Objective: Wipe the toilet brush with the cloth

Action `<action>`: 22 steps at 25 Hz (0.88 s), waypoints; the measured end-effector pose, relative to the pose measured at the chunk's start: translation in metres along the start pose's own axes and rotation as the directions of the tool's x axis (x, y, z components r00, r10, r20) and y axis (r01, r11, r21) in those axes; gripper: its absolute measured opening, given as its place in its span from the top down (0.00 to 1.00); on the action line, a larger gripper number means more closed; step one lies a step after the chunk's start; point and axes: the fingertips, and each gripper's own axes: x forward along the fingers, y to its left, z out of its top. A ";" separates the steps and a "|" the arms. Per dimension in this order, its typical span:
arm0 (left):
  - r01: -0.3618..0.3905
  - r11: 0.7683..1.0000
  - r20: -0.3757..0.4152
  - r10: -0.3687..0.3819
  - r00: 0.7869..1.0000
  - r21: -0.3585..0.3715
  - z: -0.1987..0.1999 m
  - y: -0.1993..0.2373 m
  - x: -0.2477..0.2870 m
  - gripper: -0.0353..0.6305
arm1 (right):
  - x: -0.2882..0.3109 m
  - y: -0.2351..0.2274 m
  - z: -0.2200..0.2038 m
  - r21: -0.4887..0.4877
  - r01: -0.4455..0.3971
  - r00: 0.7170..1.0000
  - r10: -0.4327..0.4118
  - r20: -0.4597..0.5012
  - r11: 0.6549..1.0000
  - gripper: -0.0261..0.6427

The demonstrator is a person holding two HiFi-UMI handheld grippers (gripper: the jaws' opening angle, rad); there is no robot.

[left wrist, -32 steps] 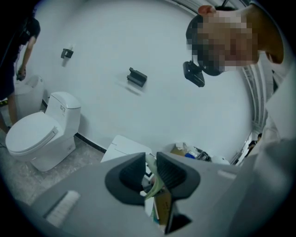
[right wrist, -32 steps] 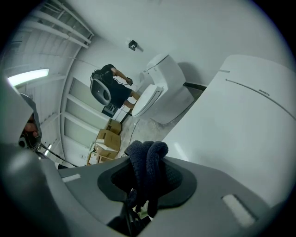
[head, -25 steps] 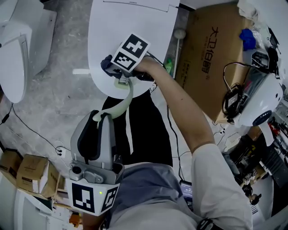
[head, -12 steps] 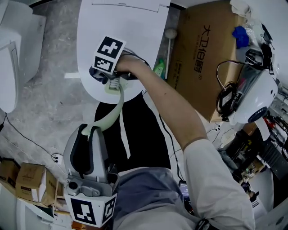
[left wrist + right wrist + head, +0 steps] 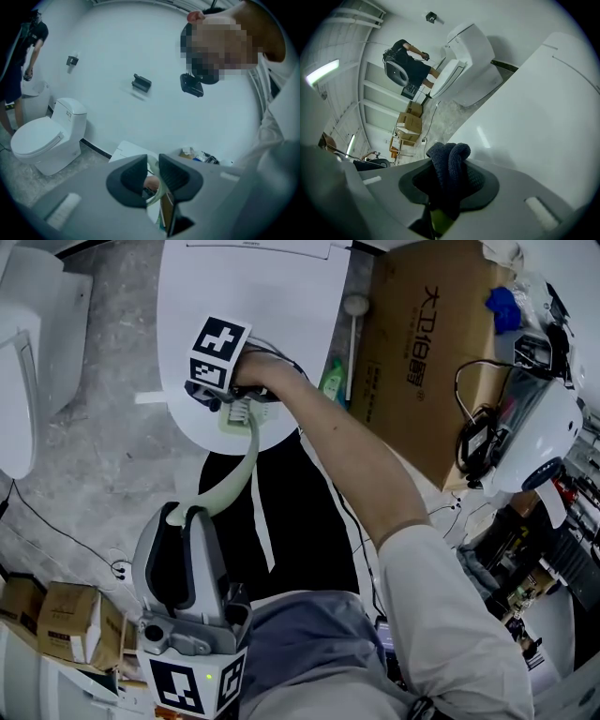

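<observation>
The toilet brush is a pale green curved stick running between my two grippers over the person's dark trousers. My left gripper at the lower left is shut on its near end; in the left gripper view the green handle shows pinched between the jaws of the left gripper. My right gripper sits at the brush's far end, over the white toilet lid. It is shut on a dark cloth bunched between its jaws, with a bit of green brush below.
A large cardboard box stands right of the toilet, with a green bottle and a white stick in the gap. A second toilet is at left, small boxes at lower left, cables and white equipment at right.
My right gripper with the cloth has slid along the brush away from the left gripper, towards the far end. The left gripper keeps its hold on the handle.
</observation>
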 end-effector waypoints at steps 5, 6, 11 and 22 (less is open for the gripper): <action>-0.001 1.000 -0.001 0.001 1.000 0.001 -0.002 0.001 -0.002 0.95 | 0.004 -0.006 -0.002 0.001 0.012 1.000 -0.012 -0.008 1.000 0.80; 0.000 1.000 -0.001 0.000 1.000 0.000 -0.002 0.001 -0.002 0.95 | 0.005 -0.008 -0.002 0.002 0.018 1.000 -0.018 -0.009 1.000 0.80; 0.021 0.999 0.000 -0.021 1.000 -0.028 -0.005 -0.002 -0.002 0.95 | 0.010 -0.014 -0.003 0.017 0.031 0.999 -0.031 0.013 0.999 0.80; 0.019 0.999 0.005 -0.019 1.000 -0.030 -0.006 -0.001 -0.001 0.95 | 0.006 -0.029 -0.003 0.059 0.051 0.995 -0.056 0.086 0.997 0.79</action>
